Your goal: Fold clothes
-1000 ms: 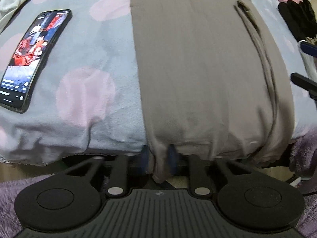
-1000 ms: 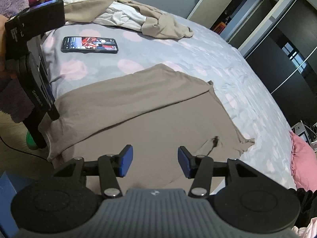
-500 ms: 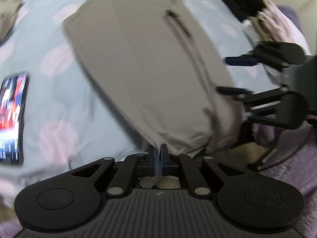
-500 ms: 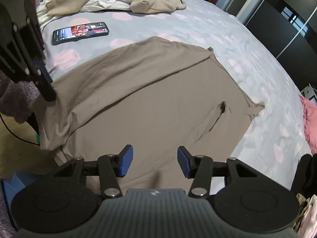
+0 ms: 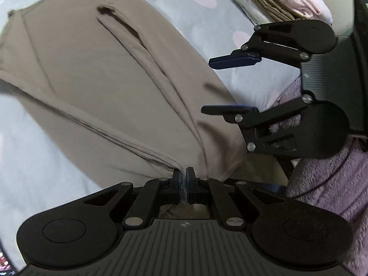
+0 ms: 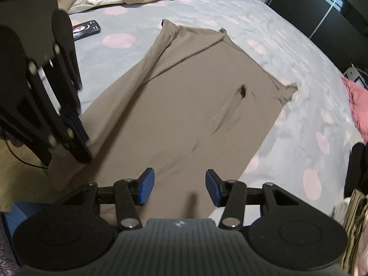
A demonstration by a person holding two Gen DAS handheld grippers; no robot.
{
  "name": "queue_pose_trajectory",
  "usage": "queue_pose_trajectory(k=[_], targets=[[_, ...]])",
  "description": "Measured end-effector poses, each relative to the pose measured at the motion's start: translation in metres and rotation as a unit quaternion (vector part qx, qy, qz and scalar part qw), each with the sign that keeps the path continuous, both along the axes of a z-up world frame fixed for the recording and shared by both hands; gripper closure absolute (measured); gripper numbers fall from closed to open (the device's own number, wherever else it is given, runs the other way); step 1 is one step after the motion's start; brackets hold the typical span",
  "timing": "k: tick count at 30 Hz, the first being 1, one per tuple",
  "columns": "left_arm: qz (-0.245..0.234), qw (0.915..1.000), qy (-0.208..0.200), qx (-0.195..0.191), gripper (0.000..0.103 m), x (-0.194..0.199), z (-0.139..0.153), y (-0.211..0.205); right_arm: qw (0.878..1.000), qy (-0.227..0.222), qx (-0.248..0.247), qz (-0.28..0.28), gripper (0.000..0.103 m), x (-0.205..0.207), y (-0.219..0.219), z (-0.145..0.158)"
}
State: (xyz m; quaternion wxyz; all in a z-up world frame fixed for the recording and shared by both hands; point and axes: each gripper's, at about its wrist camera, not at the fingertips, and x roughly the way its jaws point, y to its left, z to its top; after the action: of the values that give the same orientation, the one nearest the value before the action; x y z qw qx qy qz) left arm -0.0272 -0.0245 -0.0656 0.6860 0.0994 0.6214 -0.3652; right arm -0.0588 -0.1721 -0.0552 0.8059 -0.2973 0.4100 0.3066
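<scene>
Left gripper (image 5: 183,181) has lifted the shirt (image 5: 110,73) hem.

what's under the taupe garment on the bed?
The grey bedsheet with pink dots shows all around the taupe garment, so the garment lies on it. Whatever else sits beneath is covered. The left gripper pinches its near edge.

dim soft indoor light; heavy fisheye edge warp; slight motion blur, faint shadows.
</scene>
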Motion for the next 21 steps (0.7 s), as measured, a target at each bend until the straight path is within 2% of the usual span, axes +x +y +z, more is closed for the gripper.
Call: queue_pose_trajectory(k=[4, 8, 12, 15, 18, 19, 21], targets=[[0.024, 0.9995, 0.018, -0.012, 0.100, 0.001, -0.018, -0.005, 1.000, 0.008, -0.001, -0.010, 0.051, 0.000, -0.007, -0.003], [0.038, 0.9984, 0.030, -0.028, 0.084, -0.011, -0.026, -0.004, 1.000, 0.015, 0.002, -0.023, 0.051, 0.002, -0.014, -0.004], [0.044, 0.9966, 0.044, -0.054, 0.084, -0.030, -0.029, -0.003, 0.999, 0.021, 0.008, -0.031, 0.051, 0.004, -0.020, -0.004], [0.047, 0.9965, 0.048, -0.048, 0.084, -0.043, -0.034, 0.000, 0.999, 0.025, 0.016, -0.030, 0.051, 0.002, -0.021, -0.002], [0.054, 0.9968, 0.037, -0.045, 0.084, -0.050, -0.027, 0.011, 0.997, 0.049, 0.052, -0.038, 0.053, 0.003, -0.025, 0.003], [0.059, 0.9968, 0.032, -0.044, 0.083, -0.050, -0.023, 0.016, 0.994, 0.067, 0.076, -0.044, 0.058, 0.004, -0.026, 0.004], [0.073, 0.9966, 0.015, -0.034, 0.081, -0.046, -0.013, 0.030, 0.984, 0.117, 0.124, -0.052, 0.058, 0.007, -0.029, 0.004]])
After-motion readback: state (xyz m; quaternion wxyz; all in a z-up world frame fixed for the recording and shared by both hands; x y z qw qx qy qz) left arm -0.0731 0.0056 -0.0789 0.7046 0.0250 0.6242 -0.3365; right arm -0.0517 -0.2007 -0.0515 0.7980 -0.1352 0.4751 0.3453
